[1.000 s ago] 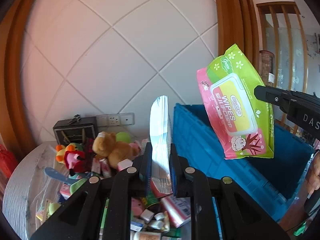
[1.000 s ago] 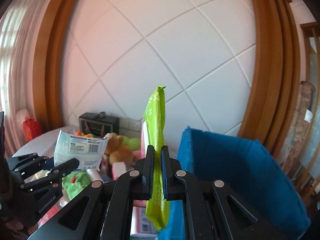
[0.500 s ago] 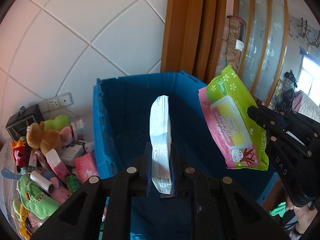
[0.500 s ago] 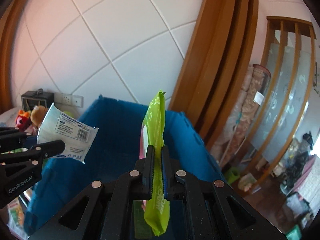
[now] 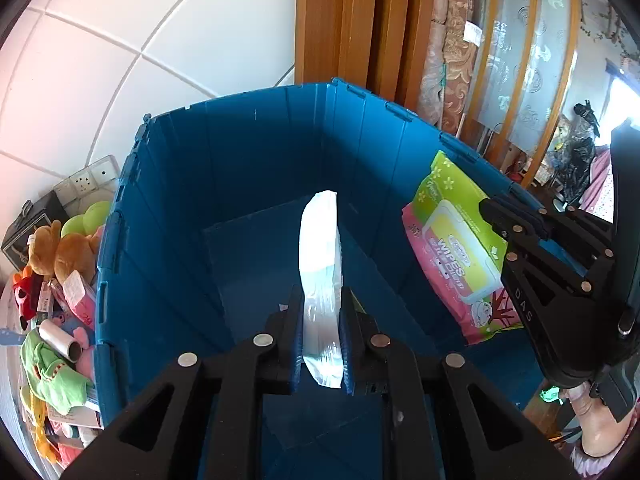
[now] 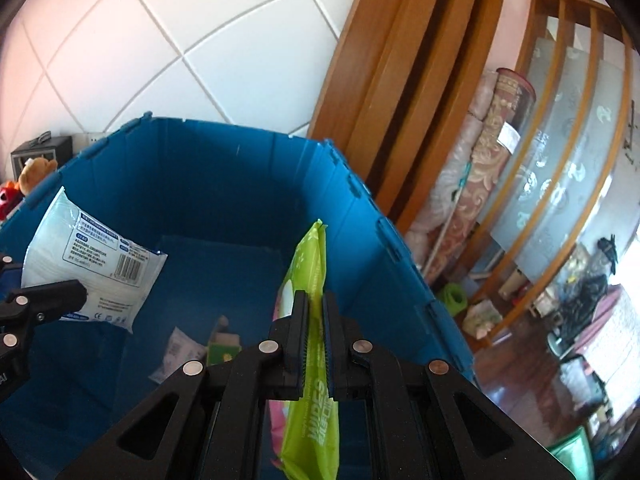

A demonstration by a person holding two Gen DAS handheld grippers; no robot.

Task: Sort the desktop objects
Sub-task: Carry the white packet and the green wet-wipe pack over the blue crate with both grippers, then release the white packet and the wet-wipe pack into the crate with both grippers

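Blue crate (image 5: 168, 208) gapes under left gripper (image 5: 320, 332) clamping white packet (image 5: 322, 264), right gripper (image 6: 315, 336) clamping wipes pack (image 6: 310, 276).

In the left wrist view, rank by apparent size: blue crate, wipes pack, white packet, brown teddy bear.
1. blue crate
2. wipes pack
3. white packet, but it is edge-on and close to the camera, so unsure
4. brown teddy bear, farther off

The crate (image 5: 168, 208) fills the middle of both views. Above its opening, the left tongs (image 5: 320, 344) hold a packet (image 5: 322, 272) at frame centre, and the right tongs (image 6: 315, 344) hold a wipes pack (image 5: 456, 248) to its right. Small items (image 6: 200, 348) lie on the crate's floor. Toys (image 5: 52, 280) crowd the table (image 5: 10, 392) left of the crate.
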